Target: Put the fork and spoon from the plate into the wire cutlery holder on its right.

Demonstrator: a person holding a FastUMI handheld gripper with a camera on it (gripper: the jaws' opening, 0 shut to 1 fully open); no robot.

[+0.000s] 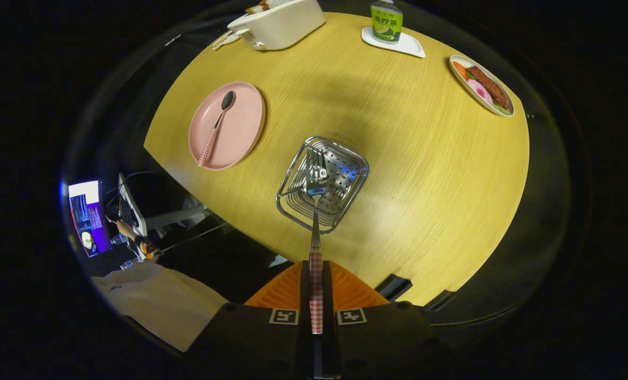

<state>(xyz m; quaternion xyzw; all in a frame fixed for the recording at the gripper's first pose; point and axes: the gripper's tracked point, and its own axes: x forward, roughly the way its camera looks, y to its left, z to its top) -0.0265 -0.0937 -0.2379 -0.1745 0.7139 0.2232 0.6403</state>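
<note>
The fork (316, 211), metal with a red-checked handle, is clamped by its handle between the fingers of the gripper (316, 274), tines over the wire cutlery holder (322, 183). Left of that holder, the matching spoon (216, 126) lies diagonally on the pink plate (240, 137).

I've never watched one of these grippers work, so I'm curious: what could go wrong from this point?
The gripper pinches the fork by its thin checked handle, so it might twist or slip. Its tines hang over the wire cutlery holder; released off-centre, the fork could catch the rim, or perhaps tip the holder. The spoon lies flat on the pink plate, likely awkward to pinch.
</note>
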